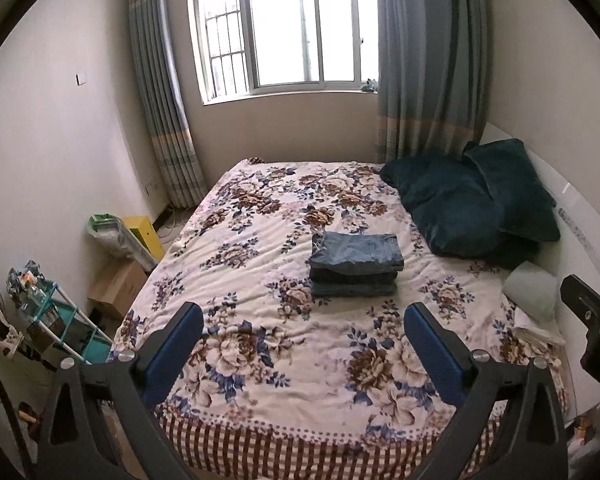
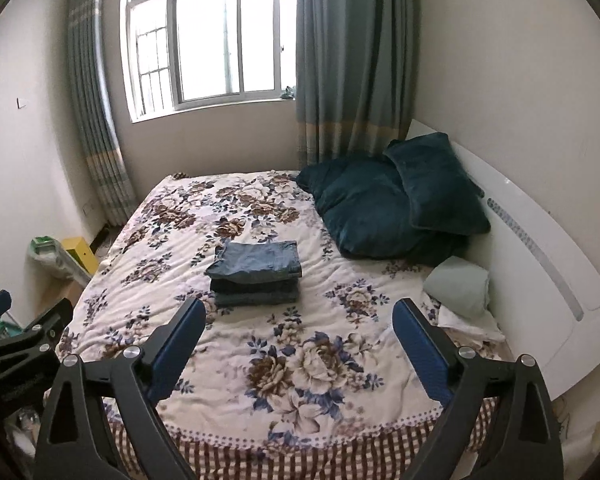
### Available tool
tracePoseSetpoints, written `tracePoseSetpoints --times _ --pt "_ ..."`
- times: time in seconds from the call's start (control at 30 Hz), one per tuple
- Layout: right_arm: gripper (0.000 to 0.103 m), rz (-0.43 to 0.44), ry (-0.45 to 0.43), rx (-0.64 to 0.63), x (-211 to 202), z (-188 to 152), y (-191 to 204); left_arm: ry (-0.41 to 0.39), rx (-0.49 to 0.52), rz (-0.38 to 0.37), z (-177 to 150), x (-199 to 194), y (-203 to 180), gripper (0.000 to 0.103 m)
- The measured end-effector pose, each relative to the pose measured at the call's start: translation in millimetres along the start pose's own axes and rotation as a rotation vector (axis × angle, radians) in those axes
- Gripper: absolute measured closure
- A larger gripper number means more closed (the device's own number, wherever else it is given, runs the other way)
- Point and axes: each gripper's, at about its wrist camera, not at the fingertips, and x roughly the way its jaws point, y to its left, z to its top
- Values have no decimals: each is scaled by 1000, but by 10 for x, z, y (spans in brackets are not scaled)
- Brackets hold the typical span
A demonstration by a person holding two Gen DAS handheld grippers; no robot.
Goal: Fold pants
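A pair of blue denim pants lies folded into a compact stack in the middle of the floral bed cover; it also shows in the right wrist view. My left gripper is open and empty, held back above the foot of the bed, well short of the pants. My right gripper is open and empty too, at about the same distance. Each gripper's body shows at the edge of the other's view.
Dark teal pillows are piled at the right by the white headboard. A pale green folded cloth lies beside them. A shelf rack, boxes and bags stand on the floor at the left. Window and curtains are behind.
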Motion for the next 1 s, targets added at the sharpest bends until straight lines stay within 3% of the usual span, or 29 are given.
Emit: tracePoseSetpoints --times 0.43,1.0 --pt "6 -18 67 -15 969 358 120 54 35 18 237 658 -209 0" --pt "6 -4 89 -8 1292 342 135 61 16 -12 391 822 -224 0"
